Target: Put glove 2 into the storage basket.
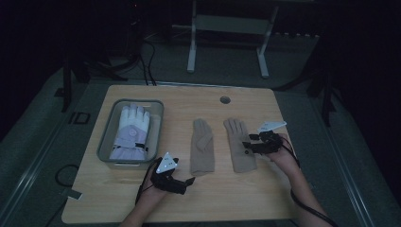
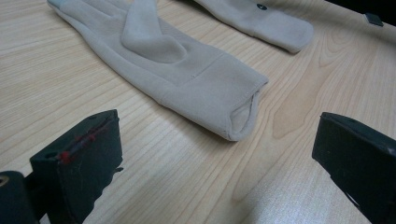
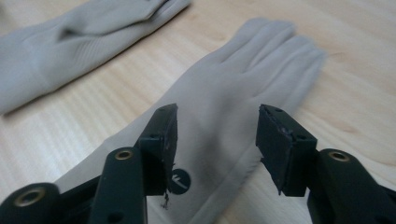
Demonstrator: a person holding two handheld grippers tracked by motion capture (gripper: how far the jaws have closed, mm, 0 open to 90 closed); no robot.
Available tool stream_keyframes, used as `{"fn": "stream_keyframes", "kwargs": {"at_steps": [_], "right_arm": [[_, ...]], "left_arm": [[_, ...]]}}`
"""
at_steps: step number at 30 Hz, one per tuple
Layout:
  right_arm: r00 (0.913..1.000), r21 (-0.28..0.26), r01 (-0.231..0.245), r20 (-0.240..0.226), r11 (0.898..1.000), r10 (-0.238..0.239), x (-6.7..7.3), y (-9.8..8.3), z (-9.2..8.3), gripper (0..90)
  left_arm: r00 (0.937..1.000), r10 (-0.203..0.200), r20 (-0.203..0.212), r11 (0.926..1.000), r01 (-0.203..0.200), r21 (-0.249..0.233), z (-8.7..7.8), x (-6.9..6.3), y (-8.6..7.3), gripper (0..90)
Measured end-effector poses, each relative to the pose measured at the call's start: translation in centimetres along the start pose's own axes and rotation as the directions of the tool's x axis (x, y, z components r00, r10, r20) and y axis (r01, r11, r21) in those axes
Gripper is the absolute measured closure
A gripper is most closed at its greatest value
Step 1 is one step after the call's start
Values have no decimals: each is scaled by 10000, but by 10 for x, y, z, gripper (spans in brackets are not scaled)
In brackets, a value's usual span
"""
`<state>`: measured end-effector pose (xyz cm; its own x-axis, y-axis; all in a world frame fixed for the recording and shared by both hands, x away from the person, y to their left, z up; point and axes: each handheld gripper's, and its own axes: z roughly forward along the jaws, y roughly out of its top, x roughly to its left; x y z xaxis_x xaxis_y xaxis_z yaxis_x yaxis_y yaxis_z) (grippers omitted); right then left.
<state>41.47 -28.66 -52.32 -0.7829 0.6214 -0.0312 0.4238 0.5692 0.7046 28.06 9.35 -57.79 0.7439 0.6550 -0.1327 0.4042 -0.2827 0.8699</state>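
Gloves, two beige ones, lie flat side by side in the middle of the wooden table (image 1: 94,189), fingers toward twelve o'clock. The right glove (image 1: 240,144) lies back up with a small dark round logo near its cuff; the right gripper (image 1: 249,144) hangs just above that cuff end, reaching in from three o'clock. Its jaws stand apart with nothing between them, and the glove's wrist and logo show below the gap in the right gripper view (image 3: 224,116). The left glove (image 1: 202,146) lies with its thumb folded across the palm. The left gripper (image 1: 187,183) rests on the table at about seven o'clock from that glove's cuff, jaws wide apart, the open cuff (image 2: 245,109) just ahead of them and untouched. At nine o'clock a grey bin (image 1: 105,137) holds a white and lilac winter glove (image 1: 132,130).
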Motion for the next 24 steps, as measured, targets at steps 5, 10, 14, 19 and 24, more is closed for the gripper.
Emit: {"fn": "stream_keyframes", "kwargs": {"at_steps": [5, 10, 14, 19, 24], "right_arm": [[9995, 464, 219, 215, 9987, -229, -5, 0, 10, 443], [9999, 499, 118, 43, 9987, -121, -11, -2, 20, 384], [9996, 776, 227, -156, 9967, -215, -13, -6, 29, 362], [9988, 493, -71, -473, 9988, 94, -12, -11, 29, 499], [9955, 514, -820, -430, 9953, 843, -4, -10, 27, 746]], "left_arm": [[10000, -9, 23, 10000, 9, 12, 0, 0, 0, 18], [10000, 39, 33, 10000, -40, 12, 0, 0, 0, 18], [10000, 21, 59, 10000, -21, -3, 0, 0, 0, 18], [10000, 45, 69, 10000, -46, 25, 0, 0, 0, 18], [10000, 40, 59, 10000, -40, 39, 0, 0, 0, 18]]}}
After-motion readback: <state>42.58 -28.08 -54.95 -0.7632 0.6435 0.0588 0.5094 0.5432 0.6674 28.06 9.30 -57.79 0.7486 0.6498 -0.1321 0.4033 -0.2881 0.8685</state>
